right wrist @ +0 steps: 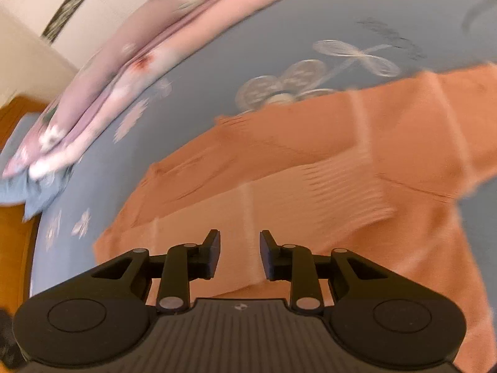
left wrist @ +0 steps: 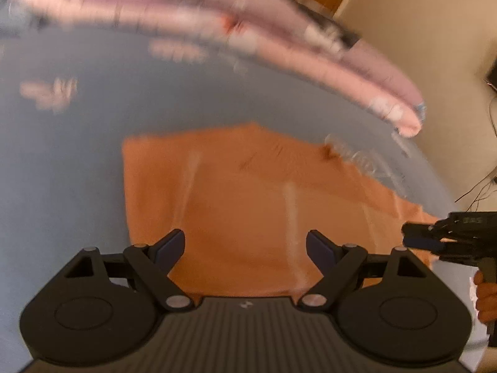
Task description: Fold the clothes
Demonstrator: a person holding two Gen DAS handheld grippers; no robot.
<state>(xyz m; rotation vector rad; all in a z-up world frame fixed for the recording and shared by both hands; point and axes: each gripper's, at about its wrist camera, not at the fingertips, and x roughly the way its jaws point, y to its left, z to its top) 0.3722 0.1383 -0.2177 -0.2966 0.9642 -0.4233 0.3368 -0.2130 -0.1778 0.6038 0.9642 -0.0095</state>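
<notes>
Right wrist view: the orange knitted sweater (right wrist: pixel 326 168) looks soft, light and floppy. I would pinch its edge. Right gripper (right wrist: pixel 239 256) and left gripper (left wrist: pixel 245 248) stand apart, empty.

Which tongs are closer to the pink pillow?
Hard to tell. Both tongs, left and right, hover open over the orange sweater, well short of the pink pillow at the far edge of the bed.

orange garment (right wrist: pixel 341 161) (partly folded), blue bedsheet (right wrist: pixel 217 62)
</notes>
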